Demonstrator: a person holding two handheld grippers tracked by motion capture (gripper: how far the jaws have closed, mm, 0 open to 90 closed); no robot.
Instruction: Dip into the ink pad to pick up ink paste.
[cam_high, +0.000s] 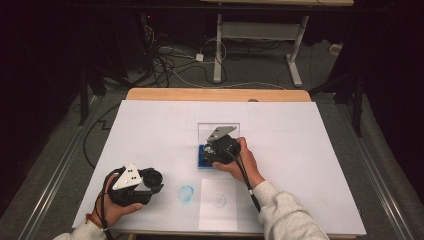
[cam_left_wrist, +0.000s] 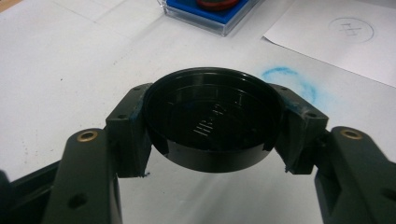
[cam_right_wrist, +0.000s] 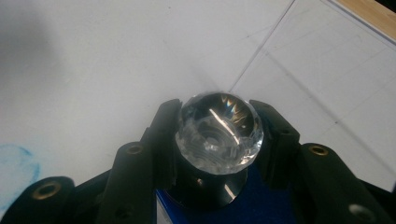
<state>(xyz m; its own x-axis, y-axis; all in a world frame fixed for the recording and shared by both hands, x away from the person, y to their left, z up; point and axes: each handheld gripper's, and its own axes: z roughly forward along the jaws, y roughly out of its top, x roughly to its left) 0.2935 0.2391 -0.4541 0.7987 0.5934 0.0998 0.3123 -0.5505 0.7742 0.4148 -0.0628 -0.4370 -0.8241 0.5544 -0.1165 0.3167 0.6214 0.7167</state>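
My left gripper (cam_left_wrist: 215, 128) is shut on a round black lid (cam_left_wrist: 214, 107), whose hollow side faces the camera; in the high view that gripper (cam_high: 150, 181) sits near the table's front left. My right gripper (cam_right_wrist: 218, 122) is shut on a faceted clear knob (cam_right_wrist: 219, 135) that tops a black body. It hovers over a blue-lined clear box (cam_right_wrist: 275, 205). Seen from the high view, the right gripper (cam_high: 216, 150) is over the blue box (cam_high: 203, 159) at mid table, with the box's clear lid (cam_high: 218, 129) standing up behind it.
A blue ink smudge (cam_high: 186, 194) marks the white table cover (cam_high: 300, 150) between the hands. Beside it lies a white sheet with a drawn circle (cam_high: 218, 201). In the left gripper view the blue box (cam_left_wrist: 212, 14) holds something red (cam_left_wrist: 215, 3).
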